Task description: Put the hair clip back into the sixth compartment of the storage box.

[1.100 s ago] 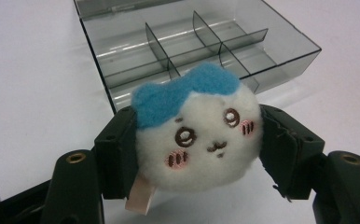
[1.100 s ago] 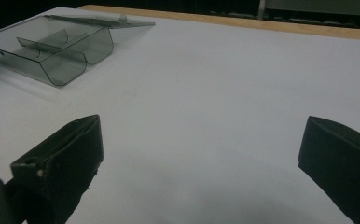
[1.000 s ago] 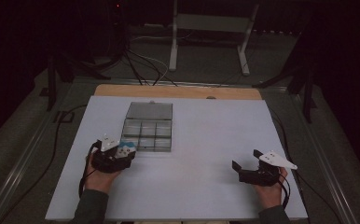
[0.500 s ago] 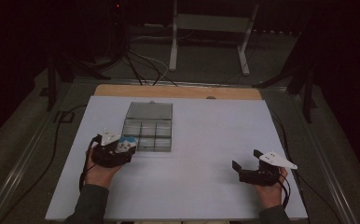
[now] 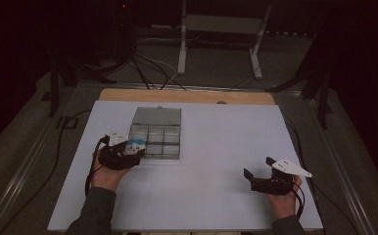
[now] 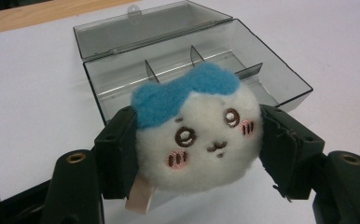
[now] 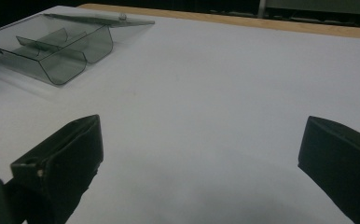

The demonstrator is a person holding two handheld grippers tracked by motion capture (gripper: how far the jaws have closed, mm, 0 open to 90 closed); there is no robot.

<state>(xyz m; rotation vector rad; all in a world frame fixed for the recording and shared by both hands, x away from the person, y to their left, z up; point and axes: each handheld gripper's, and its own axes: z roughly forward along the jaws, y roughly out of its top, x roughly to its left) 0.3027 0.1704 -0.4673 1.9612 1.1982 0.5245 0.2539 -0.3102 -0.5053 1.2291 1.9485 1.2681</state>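
Fluffy round plush (image 6: pixel 197 135), smoky plastic box (image 6: pixel 280 77)

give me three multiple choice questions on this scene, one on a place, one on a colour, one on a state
1. Where is the plush?
A. between the left gripper's jaws
B. inside the box
C. beside the right gripper

2. What colour is the patch on top of the plush?
A. red
B. blue
C. green

3. How is the box's lid?
A. shut
B. taken off and set apart
C. open, folded back

Answers:
1 A, the left gripper view shows both jaws pressed against its sides.
2 B, a blue tuft sits above its face.
3 C, the lid lies back behind the compartments, joined along the rear edge.
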